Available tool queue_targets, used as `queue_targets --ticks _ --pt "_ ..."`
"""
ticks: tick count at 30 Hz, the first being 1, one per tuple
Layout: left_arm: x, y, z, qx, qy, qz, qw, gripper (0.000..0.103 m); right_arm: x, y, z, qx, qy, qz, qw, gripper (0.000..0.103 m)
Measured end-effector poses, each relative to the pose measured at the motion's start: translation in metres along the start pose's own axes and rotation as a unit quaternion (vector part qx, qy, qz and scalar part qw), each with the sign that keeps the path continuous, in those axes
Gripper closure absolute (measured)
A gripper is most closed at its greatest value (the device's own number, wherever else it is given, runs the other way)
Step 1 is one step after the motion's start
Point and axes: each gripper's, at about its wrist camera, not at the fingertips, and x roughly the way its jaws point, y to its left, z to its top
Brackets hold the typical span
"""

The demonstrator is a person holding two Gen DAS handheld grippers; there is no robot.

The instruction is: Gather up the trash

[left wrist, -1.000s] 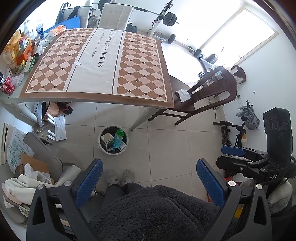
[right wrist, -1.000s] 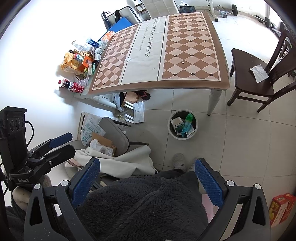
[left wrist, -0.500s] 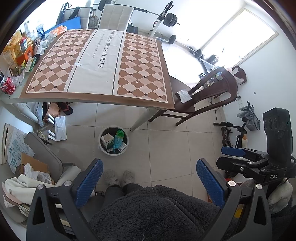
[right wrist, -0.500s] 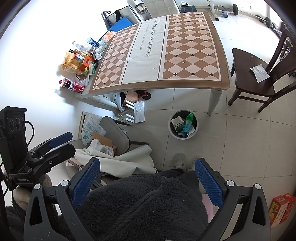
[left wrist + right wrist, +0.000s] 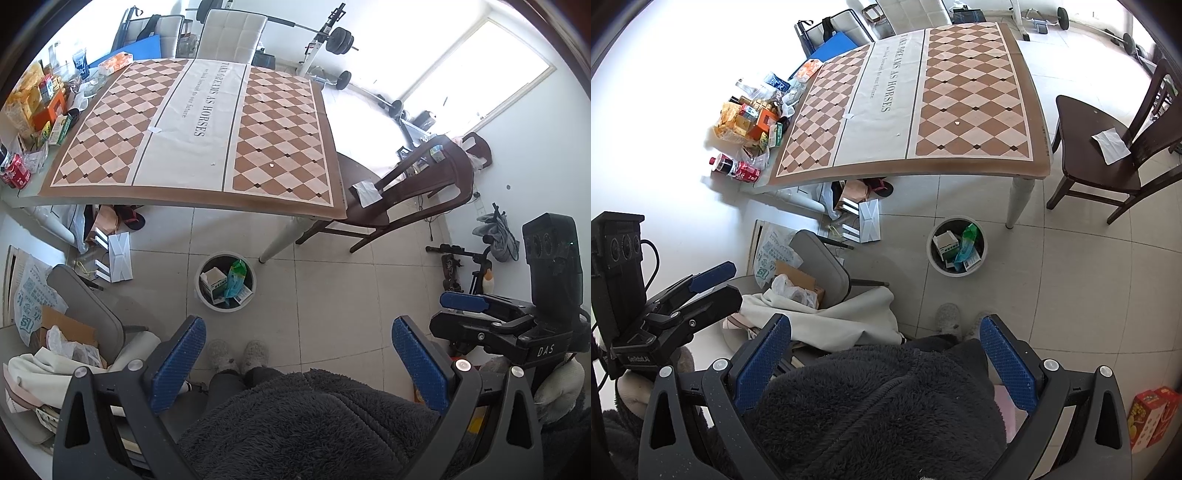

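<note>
A round trash bin (image 5: 198, 292) stands on the tiled floor by a table leg, holding a white carton (image 5: 213, 282) and a green packet (image 5: 236, 277); the right wrist view shows the same bin (image 5: 930, 255). My left gripper (image 5: 298, 363) is open and holds nothing, high above the floor over a person's dark fleece. My right gripper (image 5: 885, 363) is open too, with nothing between its blue pads. A small paper scrap (image 5: 154, 129) lies on the checkered tablecloth (image 5: 110, 122). A white tissue (image 5: 1110, 142) lies on the dark chair seat.
Snack boxes and a cola bottle (image 5: 735, 170) crowd the table's left edge. Bags and flat cardboard (image 5: 120, 251) lie under the table. A grey chair (image 5: 820, 258) piled with cloth stands at the left. A red box (image 5: 1152, 413) sits at the lower right, a weight bench (image 5: 325, 40) beyond the table.
</note>
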Motion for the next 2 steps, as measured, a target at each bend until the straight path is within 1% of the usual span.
queue_targets --ticks 2 --pt "-0.0004 -0.0020 0.0045 -0.001 -0.001 0.000 1.0000 0.000 -0.0002 0.0006 -0.0005 0.000 -0.001 -0.001 1.000 0.000"
